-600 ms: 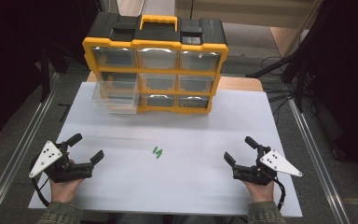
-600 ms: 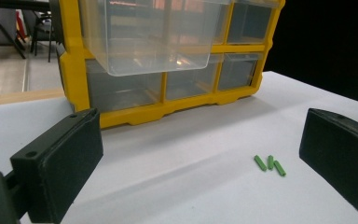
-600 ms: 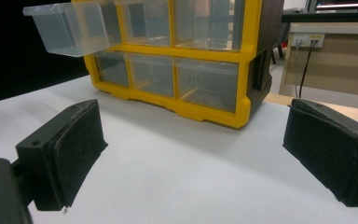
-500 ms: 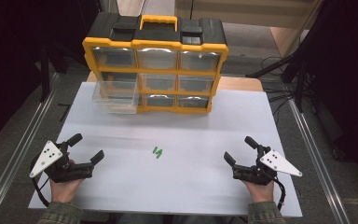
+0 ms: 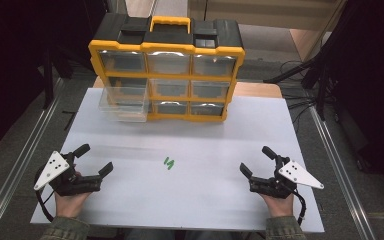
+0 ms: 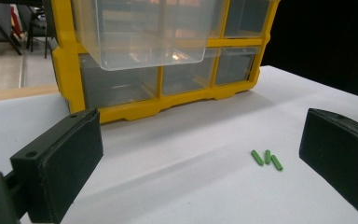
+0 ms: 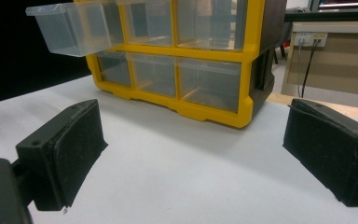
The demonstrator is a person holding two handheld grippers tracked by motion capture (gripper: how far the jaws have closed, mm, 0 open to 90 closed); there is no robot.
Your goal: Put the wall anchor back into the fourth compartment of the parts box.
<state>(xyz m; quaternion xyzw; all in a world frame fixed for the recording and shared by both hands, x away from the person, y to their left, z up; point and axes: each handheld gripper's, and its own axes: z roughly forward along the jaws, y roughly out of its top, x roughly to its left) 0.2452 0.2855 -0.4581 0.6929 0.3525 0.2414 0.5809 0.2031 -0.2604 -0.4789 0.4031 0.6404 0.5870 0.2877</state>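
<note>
Both claws rest low on the white board (image 5: 195,195), one near each front corner. Our left gripper (image 5: 94,160) sits at the near left, its jaws spread wide and holding nothing; in the left gripper view the two black pads (image 6: 65,158) stand far apart with bare board between them. Our right gripper (image 5: 256,161) sits at the near right, equally wide open and empty, each one held in a hand that comes up from the bottom edge.

We see three small green sticks (image 5: 168,163) lying loose on the board, roughly midway between the two grippers and a little farther from us than their tips. In the left gripper view the sticks (image 6: 266,159) lie side by side just ahead of the far jaw, apart from it and untouched.

Behind them, at the back of the board, stands a yellow and black drawer cabinet (image 5: 167,70) with clear drawers in three rows. One clear drawer (image 5: 124,102) on its left column, middle row, is pulled out toward us and looks empty. The cabinet is well apart from both grippers.
</note>
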